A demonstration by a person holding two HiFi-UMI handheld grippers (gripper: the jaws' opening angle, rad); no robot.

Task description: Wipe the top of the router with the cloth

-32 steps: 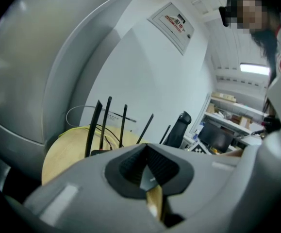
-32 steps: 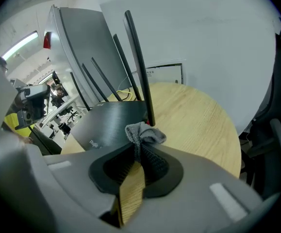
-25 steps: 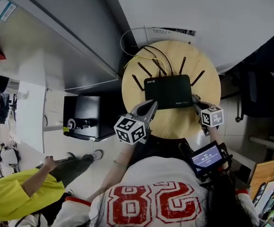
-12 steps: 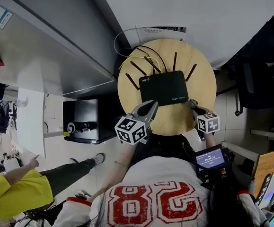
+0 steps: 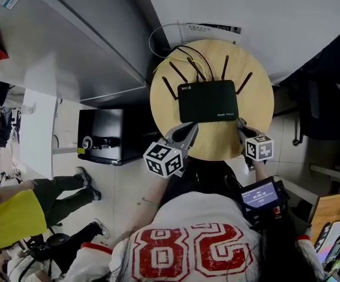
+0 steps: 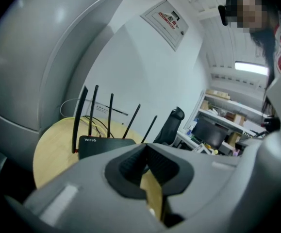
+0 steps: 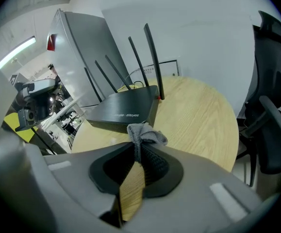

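A black router [image 5: 208, 100] with several upright antennas lies on the round wooden table [image 5: 258, 107], toward its back. My right gripper [image 5: 242, 126] sits at the table's front right edge, just short of the router's near right corner. In the right gripper view it [image 7: 138, 152] is shut on a small grey cloth [image 7: 144, 134], which bunches out past the fingertips in front of the router [image 7: 123, 111]. My left gripper [image 5: 185, 135] hovers at the front left of the router. Its jaws [image 6: 146, 155] are shut with nothing in them, a short way from the router [image 6: 104, 143].
Cables [image 5: 184, 54] loop behind the router. A grey cabinet [image 5: 70, 46] stands left of the table, with a black box [image 5: 102, 137] on the floor. A black office chair [image 7: 271, 106] is at the right. A person in yellow [image 5: 11, 216] is at the lower left.
The view has shifted slightly. The person in yellow has moved toward the left edge. Both grippers stay at the table's front edge, hardly moved relative to the router.
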